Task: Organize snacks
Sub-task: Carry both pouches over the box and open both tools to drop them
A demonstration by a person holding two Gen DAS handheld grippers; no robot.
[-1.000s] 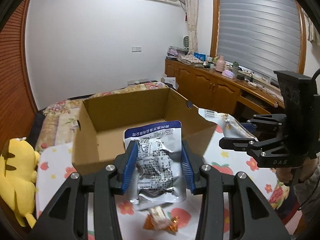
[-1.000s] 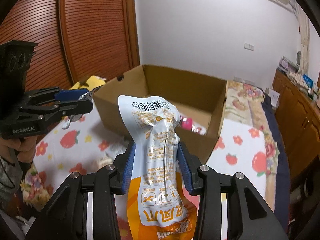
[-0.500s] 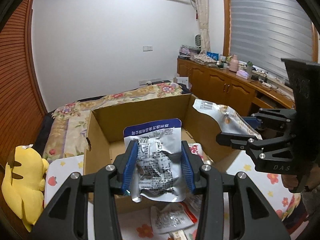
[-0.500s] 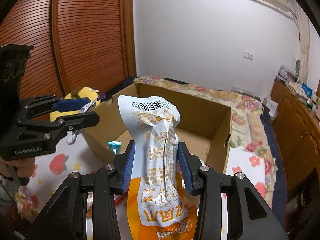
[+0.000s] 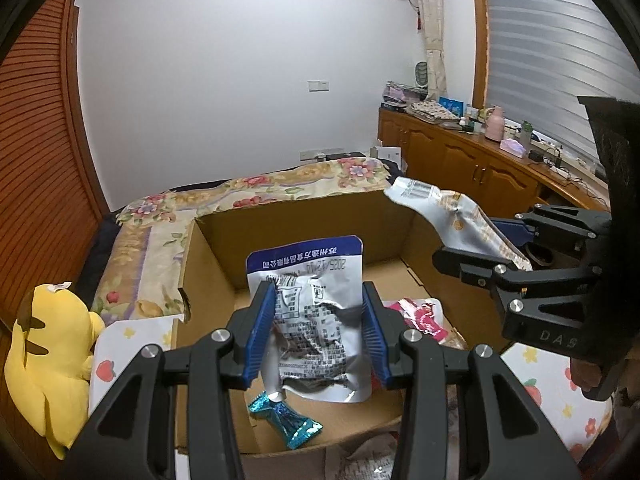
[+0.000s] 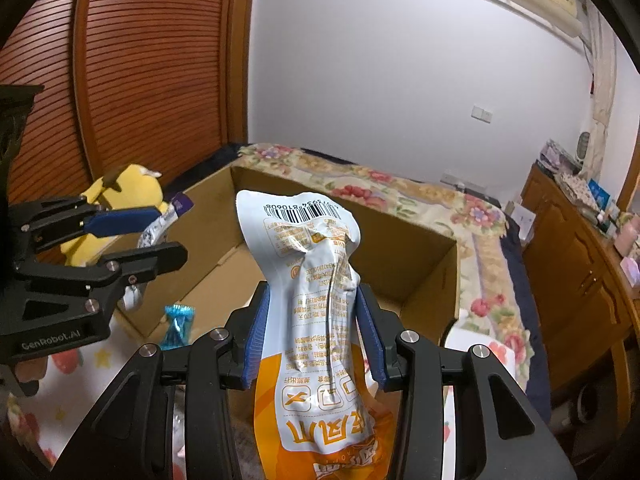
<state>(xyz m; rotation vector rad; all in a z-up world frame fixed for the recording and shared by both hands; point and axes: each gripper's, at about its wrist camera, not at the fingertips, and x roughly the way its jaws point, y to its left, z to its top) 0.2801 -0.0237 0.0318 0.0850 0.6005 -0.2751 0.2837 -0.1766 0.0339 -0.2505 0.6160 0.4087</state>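
Now hovering right over the cardboard box (image 5: pixel 304 216), up from the strawberry-print bed. Left hand-held gripper (image 5: pixel 318 330) clamping the silver pouch (image 5: pixel 310 316); right hand-held gripper (image 6: pixel 314 340) pinching the orange pouch (image 6: pixel 316 300). Closing in on the drop, both releases pending.

White walls (image 5: pixel 240 80) met a slatted wooden wardrobe (image 6: pixel 140 60), while low wooden cabinets (image 5: pixel 460 160) ran beneath a window blind (image 5: pixel 560 40) beside the floral-covered bed (image 6: pixel 400 192).
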